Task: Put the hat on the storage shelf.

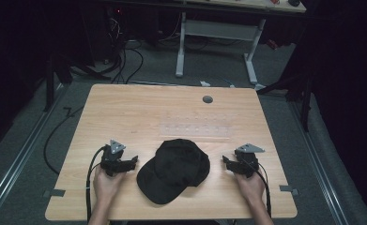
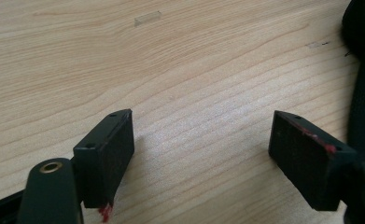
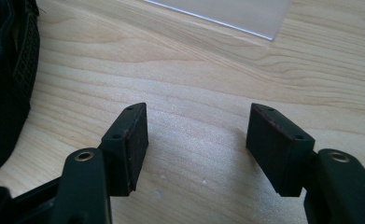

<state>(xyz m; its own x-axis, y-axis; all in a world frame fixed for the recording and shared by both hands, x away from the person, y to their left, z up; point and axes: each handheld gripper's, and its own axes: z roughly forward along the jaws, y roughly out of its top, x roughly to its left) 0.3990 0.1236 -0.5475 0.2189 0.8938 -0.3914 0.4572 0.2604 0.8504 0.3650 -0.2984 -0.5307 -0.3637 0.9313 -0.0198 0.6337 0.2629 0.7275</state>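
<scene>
While both grippers sit with fingers spread wide and empty, the black cap (image 1: 173, 169) lies on the worktop (image 1: 125, 112) between left gripper (image 1: 133, 161) and right gripper (image 1: 226, 161), untouched.

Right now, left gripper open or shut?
Open. In its own view the left gripper has its jaws wide apart, with bare table between them and nothing held. The cap lies off to one side.

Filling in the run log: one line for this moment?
left gripper: open, empty | right gripper: open, empty | black cap: between them, untouched | table
</scene>
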